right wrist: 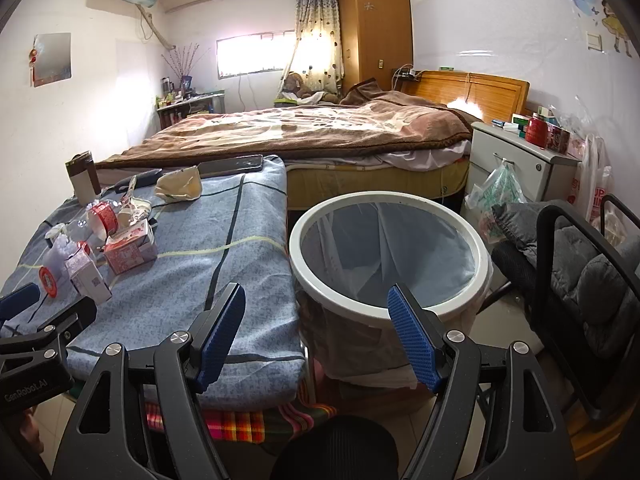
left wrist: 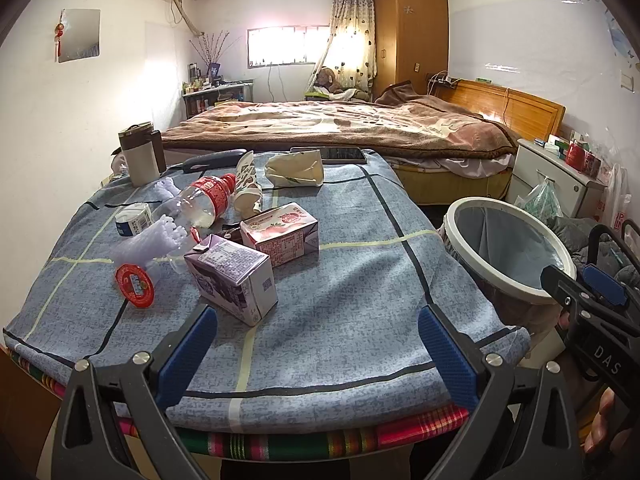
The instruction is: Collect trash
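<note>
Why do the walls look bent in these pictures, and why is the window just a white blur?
Both wrist views use fisheye lenses, so straight lines bow and the corners go black. In the left wrist view the window is blown out by daylight, washing out the curtain beside it. In the right wrist view the same glare shows, plus a bright reflection on the headboard. The nearby table clutter stays sharp.

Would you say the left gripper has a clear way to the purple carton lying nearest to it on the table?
Probably yes. The left gripper is open and empty, and the purple carton lies just ahead of it, slightly to its left, with only bare blue tablecloth between. The pink carton sits close behind it.
</note>
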